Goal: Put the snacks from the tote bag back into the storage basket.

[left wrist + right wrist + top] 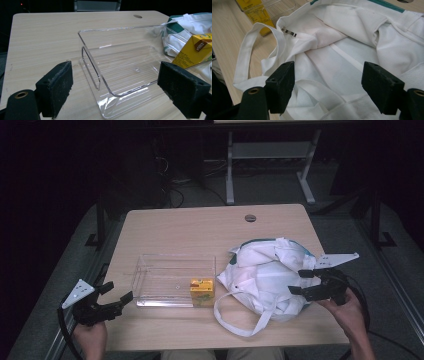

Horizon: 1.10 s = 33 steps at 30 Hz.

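The white cloth bag point(267, 280) lies crumpled on the right half of the wooden table point(190, 227), a soft heap with its longer run going from the far edge, where a teal band shows along the top hem, toward the person's side, where it spreads out wider. Its mouth faces the right gripper point(300, 282), and in the right gripper view the opening point(342, 50) gapes toward the camera, showing pale lining, a flat seam strip down the middle and folds of fabric bunched at the far side. One long handle point(240, 317) loops out from the near left corner of the bag and lies flat on the table in an open curve; a small metal clip point(289, 32) sits where the strap meets the rim. The right gripper is at the bag's right edge with its jaws spread apart over the cloth, nothing pinched between them. The left gripper point(117, 295) rests at the table's near left corner, its jaws also spread wide and holding nothing, aimed at the clear plastic tray point(150, 270) just beyond it. The tray stands just left of the bag, and a yellow drink carton point(202, 291) stands in its near right corner, close against the bag's side.
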Each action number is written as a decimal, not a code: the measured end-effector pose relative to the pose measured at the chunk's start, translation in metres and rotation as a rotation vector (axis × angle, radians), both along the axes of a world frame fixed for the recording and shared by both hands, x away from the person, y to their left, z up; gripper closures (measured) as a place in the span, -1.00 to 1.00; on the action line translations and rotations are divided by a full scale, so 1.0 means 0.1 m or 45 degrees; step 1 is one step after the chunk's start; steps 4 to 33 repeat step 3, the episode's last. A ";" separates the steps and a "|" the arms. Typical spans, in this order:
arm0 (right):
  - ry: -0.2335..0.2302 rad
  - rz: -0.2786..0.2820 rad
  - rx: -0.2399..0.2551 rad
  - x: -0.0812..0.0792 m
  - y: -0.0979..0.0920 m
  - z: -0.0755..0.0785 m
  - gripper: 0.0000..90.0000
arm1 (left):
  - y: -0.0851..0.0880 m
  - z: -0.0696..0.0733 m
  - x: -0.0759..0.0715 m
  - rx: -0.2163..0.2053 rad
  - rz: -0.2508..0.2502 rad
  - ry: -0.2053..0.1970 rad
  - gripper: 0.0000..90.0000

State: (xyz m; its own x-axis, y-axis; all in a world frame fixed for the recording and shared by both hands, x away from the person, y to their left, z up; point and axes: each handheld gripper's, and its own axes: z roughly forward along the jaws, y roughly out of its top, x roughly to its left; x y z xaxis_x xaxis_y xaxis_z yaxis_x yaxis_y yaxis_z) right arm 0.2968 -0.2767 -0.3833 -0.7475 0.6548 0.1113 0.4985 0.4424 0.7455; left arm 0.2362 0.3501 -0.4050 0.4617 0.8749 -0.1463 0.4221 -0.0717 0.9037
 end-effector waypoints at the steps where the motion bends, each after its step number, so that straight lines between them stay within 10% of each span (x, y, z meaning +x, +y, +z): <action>1: -0.002 0.002 -0.005 0.00 0.00 -0.01 -0.42 | 0.00 0.00 0.00 -0.003 0.001 -0.001 -0.72; 33: 0.003 0.010 0.001 0.00 0.00 -0.01 -0.40 | 0.00 0.00 0.00 -0.001 0.000 -0.001 -0.72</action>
